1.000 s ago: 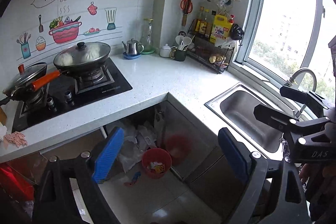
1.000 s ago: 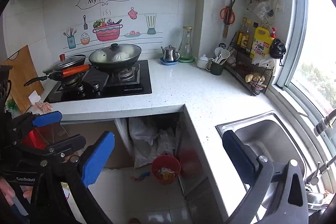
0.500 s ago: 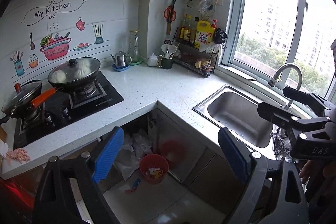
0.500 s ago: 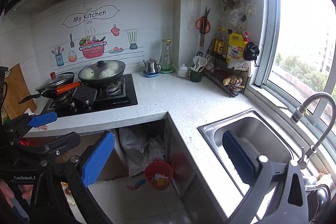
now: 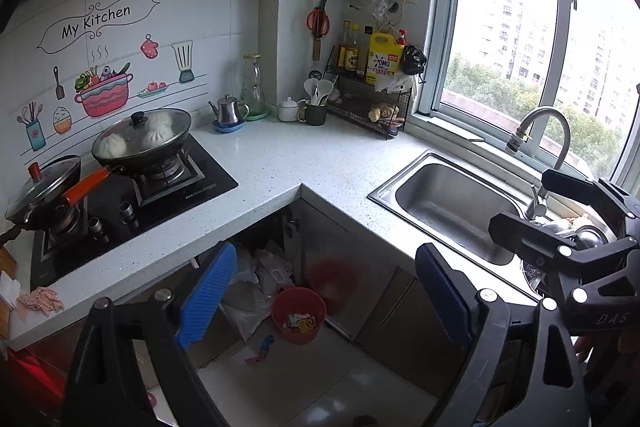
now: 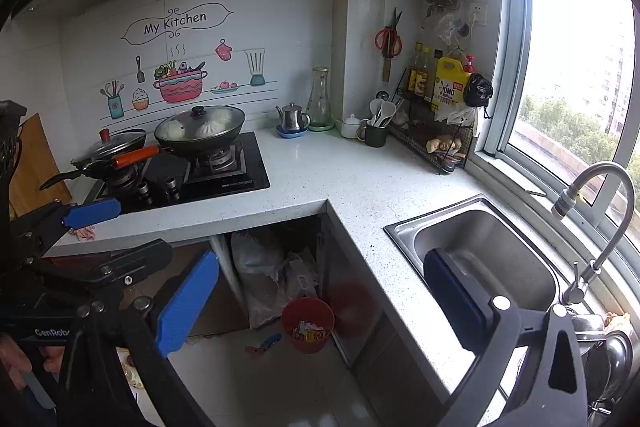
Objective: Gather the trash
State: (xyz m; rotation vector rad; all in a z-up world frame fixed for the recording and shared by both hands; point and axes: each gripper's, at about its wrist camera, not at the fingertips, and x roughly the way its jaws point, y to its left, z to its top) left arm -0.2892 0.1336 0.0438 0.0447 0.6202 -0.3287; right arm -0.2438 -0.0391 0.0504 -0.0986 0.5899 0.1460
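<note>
A red bin (image 5: 298, 315) holding wrappers stands on the floor under the counter's inner corner, also shown as the red bin (image 6: 308, 323) in the right wrist view. A blue wrapper (image 5: 266, 343) lies on the tiles just left of it. Pink scraps (image 5: 42, 301) sit on the counter's left end beside the stove. My left gripper (image 5: 324, 297) is open and holds nothing; it hangs well above the floor, with the bin framed between its blue pads. My right gripper (image 6: 320, 301) is open too, with nothing between its pads.
A lidded wok (image 5: 142, 139) and a pan with an orange handle stand on the black stove (image 5: 160, 195). The steel sink (image 5: 452, 203) and tap (image 5: 540, 131) are at the right. A wire rack (image 5: 372, 107) of bottles stands by the window. White plastic bags (image 5: 256, 279) fill the open cupboard.
Both cameras have drawn back and risen, so more of the window, tap and hood shows. Both grippers have stayed open with nothing in them.
</note>
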